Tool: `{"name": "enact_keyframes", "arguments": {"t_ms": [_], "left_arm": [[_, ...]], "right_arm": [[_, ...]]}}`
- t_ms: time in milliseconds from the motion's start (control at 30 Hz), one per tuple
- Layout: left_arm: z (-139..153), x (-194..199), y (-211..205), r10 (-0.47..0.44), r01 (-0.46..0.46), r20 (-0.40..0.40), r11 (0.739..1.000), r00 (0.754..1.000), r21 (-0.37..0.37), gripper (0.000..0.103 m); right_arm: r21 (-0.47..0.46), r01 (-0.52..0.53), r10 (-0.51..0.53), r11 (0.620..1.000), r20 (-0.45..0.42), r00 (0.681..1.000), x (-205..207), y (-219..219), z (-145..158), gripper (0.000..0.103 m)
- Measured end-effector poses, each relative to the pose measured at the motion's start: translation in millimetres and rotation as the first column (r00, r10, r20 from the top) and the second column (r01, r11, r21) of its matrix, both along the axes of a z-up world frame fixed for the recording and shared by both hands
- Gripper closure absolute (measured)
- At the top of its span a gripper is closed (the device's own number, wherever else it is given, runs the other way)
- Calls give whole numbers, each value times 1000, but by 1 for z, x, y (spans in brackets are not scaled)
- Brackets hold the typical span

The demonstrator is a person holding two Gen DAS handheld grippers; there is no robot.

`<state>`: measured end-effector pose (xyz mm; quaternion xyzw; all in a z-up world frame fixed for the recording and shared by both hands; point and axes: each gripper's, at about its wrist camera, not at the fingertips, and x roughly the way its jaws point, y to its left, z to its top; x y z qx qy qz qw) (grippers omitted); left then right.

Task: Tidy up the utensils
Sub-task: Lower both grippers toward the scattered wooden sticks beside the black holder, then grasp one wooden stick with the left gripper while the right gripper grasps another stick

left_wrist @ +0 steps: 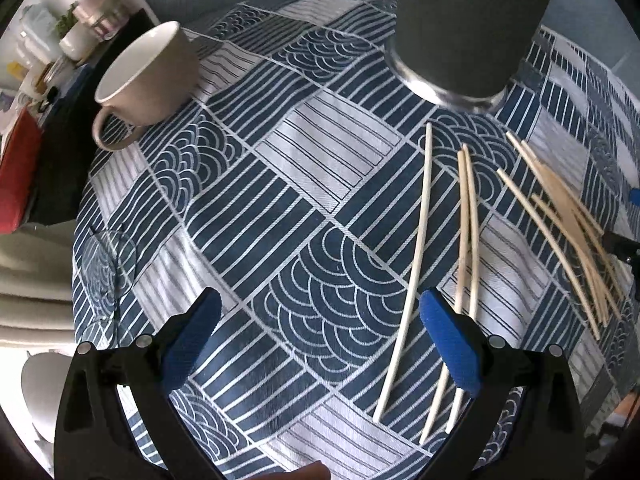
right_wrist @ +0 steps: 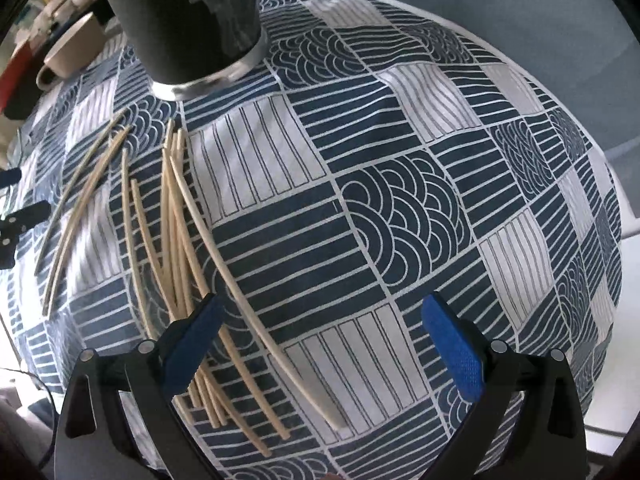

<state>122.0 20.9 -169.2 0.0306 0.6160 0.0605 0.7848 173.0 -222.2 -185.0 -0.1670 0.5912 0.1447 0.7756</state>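
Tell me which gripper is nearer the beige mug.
Left. The left gripper faces the beige mug across bare cloth; the right gripper sits beyond the chopsticks, mug far off.

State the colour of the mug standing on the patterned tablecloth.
Beige mug, white inside; the left wrist view shows it best.

Chopsticks (right_wrist: 176, 240) scattered on tablecloth (right_wrist: 400, 200) before holder (right_wrist: 188, 20), mug (left_wrist: 148, 76) far left.

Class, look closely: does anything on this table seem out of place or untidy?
Yes. The wooden chopsticks lie scattered and crossing on the patterned tablecloth, beside the dark container instead of inside it.
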Motion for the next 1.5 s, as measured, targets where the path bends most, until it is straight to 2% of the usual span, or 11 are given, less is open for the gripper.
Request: {"name": "enact_keyframes", "arguments": {"t_ms": [167,533,933,1000,1033,1067,1100,1133,1167,1200,1500], "left_arm": [[-13,14,-1,-24,24,-25,1000,999,3,6],[-33,42,22,18,-24,-56,993,998,-115,4],[-28,30,27,-20,18,-15,992,1000,-127,5],[-26,26,26,-29,27,-11,991,1000,-130,10],[-23,25,27,-40,39,-5,990,999,-132,21],[-18,21,25,-51,51,1,990,999,-133,35],[-15,19,25,-67,68,7,989,998,-135,46],[-12,17,24,-85,86,12,987,996,-137,70],[-11,17,24,-94,94,8,986,996,-139,92],[-11,15,24,-105,104,1,984,994,-146,96],[-13,-6,63,-66,53,-53,972,996,-229,99]], "right_arm": [[-2,-6,6,1000,-12,1000,8,-4,-9,8],[59,-29,30,998,-30,999,18,-1,-11,7],[56,-14,16,998,-42,999,16,-2,-11,8],[65,-34,36,997,-26,999,11,-2,-7,18],[70,-54,55,996,-15,998,8,-1,-2,41],[74,-76,77,994,-6,997,3,2,3,74],[75,-93,94,993,-9,996,-2,3,5,92],[61,-95,96,994,-6,995,-4,4,5,98],[51,-112,112,992,10,994,-8,5,5,98],[35,-134,133,990,28,991,-11,7,4,99],[150,1,11,989,-79,997,-18,-23,1,99]]}}
